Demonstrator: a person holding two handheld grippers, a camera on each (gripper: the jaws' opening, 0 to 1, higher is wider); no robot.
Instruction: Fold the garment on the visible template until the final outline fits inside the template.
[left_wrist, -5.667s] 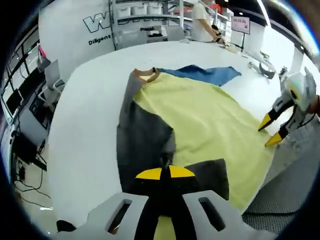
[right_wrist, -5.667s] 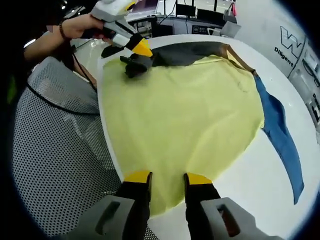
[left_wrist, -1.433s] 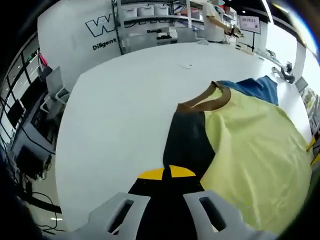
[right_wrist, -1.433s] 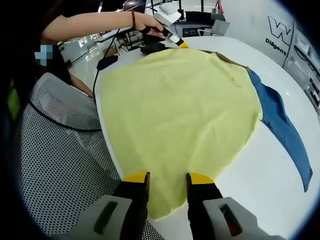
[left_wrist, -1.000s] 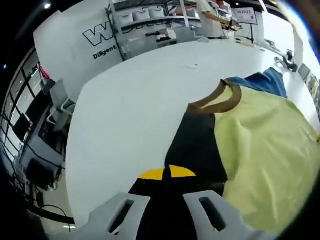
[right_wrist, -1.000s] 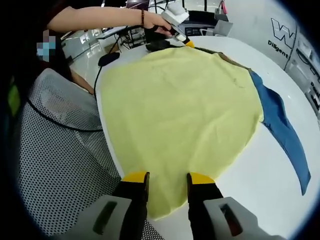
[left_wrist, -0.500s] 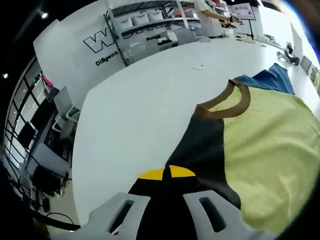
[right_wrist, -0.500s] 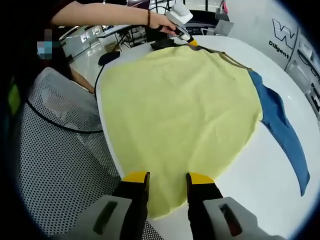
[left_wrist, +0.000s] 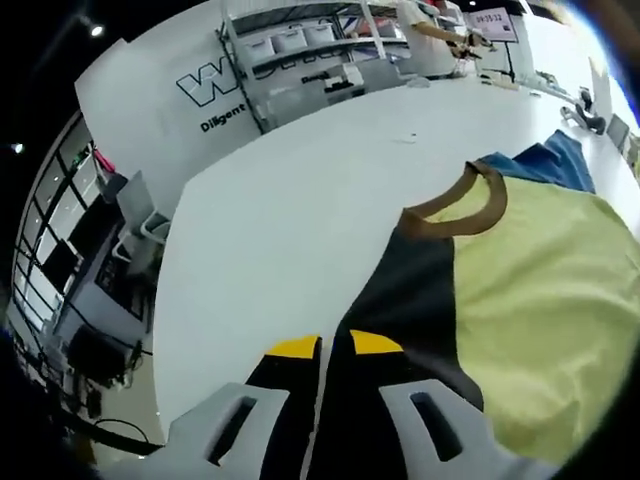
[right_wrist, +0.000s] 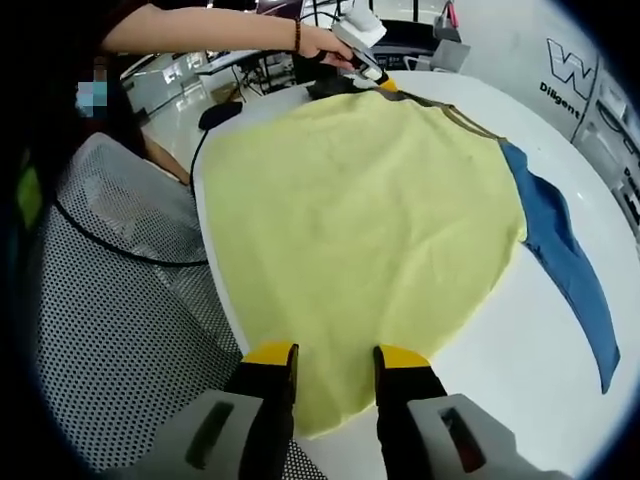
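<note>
Left gripper (left_wrist: 335, 345) jaws slightly parted over dark sleeve (left_wrist: 415, 300); right gripper (right_wrist: 335, 355) parted astride hem of yellow garment (right_wrist: 360, 220). Garment stretching ahead of both jaws, left nearer collar (left_wrist: 460, 205)

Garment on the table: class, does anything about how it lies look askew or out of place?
Yes. The yellow garment lies off-centre on the white table: its near edge hangs over the table rim beside the mesh chair. A blue sleeve sticks out on the far side, and the dark sleeve lies by the left gripper.
</note>
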